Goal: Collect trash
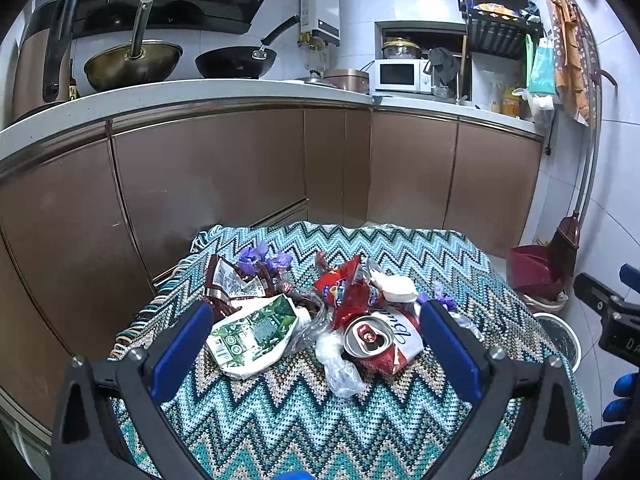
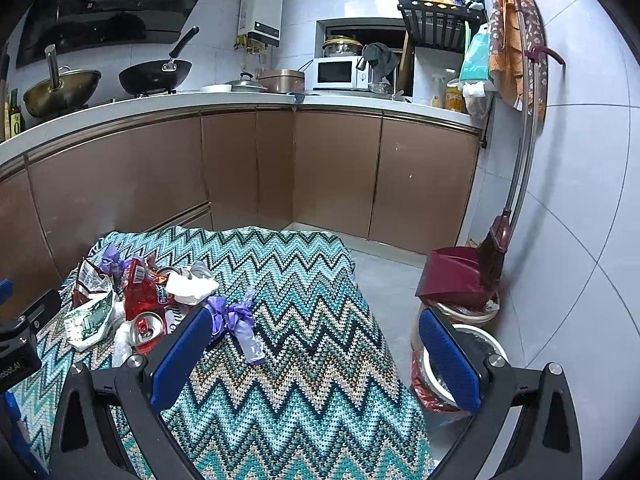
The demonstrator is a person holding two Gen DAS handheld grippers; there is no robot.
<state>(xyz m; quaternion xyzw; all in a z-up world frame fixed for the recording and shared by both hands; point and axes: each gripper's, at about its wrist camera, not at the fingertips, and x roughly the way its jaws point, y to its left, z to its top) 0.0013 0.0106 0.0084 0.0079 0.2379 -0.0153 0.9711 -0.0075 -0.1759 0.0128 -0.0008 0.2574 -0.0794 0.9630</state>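
Trash pile sits on zigzag-knit cloth (image 1: 360, 248) covering the tabletop, toward its left side. Left to right in pile: brown snack wrapper (image 1: 226, 280), green-white crushed carton (image 1: 256, 330), red snack bag (image 1: 344, 288), crushed red can (image 1: 374, 342), white crumpled paper (image 1: 394, 288). Left gripper (image 1: 316, 340) wide open, empty, blue pads flanking carton and can without contact. Purple crumpled bag (image 2: 242, 322) lies apart, right of pile. Right gripper (image 2: 316, 352) wide open, empty, over the cloth's right part. White bin (image 2: 486, 340) on floor, beside maroon dustpan (image 2: 456, 276).
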